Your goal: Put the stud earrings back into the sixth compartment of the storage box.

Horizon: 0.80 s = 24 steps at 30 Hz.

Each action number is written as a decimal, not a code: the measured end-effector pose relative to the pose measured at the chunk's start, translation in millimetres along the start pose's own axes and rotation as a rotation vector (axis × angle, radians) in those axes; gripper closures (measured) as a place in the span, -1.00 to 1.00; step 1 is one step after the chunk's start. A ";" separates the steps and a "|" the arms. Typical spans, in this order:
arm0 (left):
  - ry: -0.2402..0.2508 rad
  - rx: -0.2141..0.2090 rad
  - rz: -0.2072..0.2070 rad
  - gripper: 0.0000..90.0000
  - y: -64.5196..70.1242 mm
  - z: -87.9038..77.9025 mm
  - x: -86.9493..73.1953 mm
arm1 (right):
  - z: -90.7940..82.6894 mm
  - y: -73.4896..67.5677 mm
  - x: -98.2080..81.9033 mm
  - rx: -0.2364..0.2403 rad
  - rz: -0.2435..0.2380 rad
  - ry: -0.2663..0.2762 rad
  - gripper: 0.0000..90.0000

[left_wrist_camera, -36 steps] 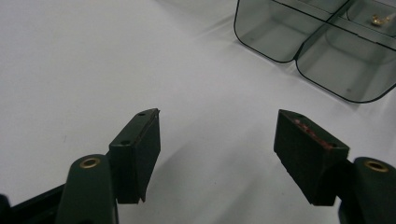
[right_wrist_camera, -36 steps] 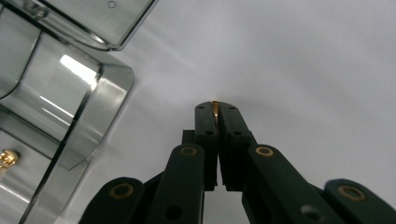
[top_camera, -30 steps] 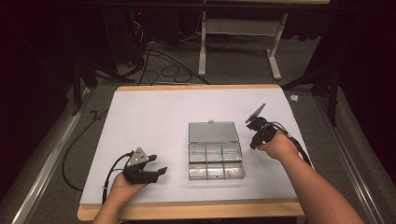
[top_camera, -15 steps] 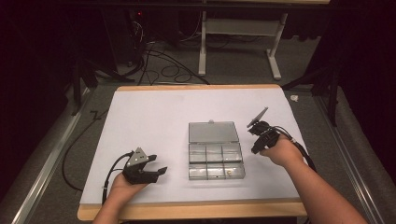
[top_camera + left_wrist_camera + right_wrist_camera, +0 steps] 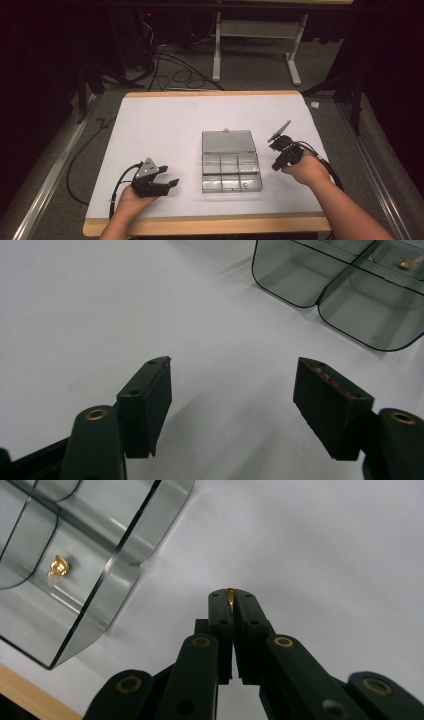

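Observation:
A clear plastic compartment box point(image 5: 220, 165) lies mid-table with its lid point(image 5: 228, 141) laid open behind it. One small gold piece point(image 5: 244, 184) rests in its near right compartment; the left gripper view shows this gold piece point(image 5: 406, 261) too, and so does the right gripper view point(image 5: 58, 567). My right gripper point(image 5: 276, 165) hovers just right of the box, shut on a thin gold piece point(image 5: 230, 597) pinched at its tips point(image 5: 230, 596). My left gripper point(image 5: 169, 177) rests open at the near left, nothing between its jaws point(image 5: 232, 390), with the box point(image 5: 295, 275) ahead of it.
A white sheet point(image 5: 165, 130) covers the wooden table; its near edge point(image 5: 30, 690) is close behind the box corner point(image 5: 125, 555). Cables trail from both grippers. A desk frame point(image 5: 255, 45) and loose cables stand on the floor beyond the table.
My right gripper has drifted a little to the right and toward the near edge, away from the box, still shut. The left hand has stayed put.

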<state>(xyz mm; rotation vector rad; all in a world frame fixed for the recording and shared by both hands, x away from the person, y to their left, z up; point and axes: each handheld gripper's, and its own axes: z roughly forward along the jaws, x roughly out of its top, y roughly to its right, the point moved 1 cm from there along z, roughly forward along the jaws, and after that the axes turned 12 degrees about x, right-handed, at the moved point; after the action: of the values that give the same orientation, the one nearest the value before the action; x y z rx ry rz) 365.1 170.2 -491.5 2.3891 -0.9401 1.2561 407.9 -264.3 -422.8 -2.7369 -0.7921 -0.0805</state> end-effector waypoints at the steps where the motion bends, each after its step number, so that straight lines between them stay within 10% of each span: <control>1: 0.002 -0.001 -0.003 -0.28 0.3 0.1 0.0 | 0.9 -1.2 -1.7 0.000 0.001 -0.001 0.97; 24: -0.002 0.002 -0.006 -0.28 -0.2 0.2 0.0 | -7.1 -31.7 -26.9 0.020 -0.058 -0.016 0.97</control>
<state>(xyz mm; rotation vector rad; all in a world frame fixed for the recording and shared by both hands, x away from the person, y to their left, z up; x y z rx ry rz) 365.4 170.2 -491.6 2.3936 -0.9316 1.2527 368.5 -254.7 -411.3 -2.6996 -0.8724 -0.0622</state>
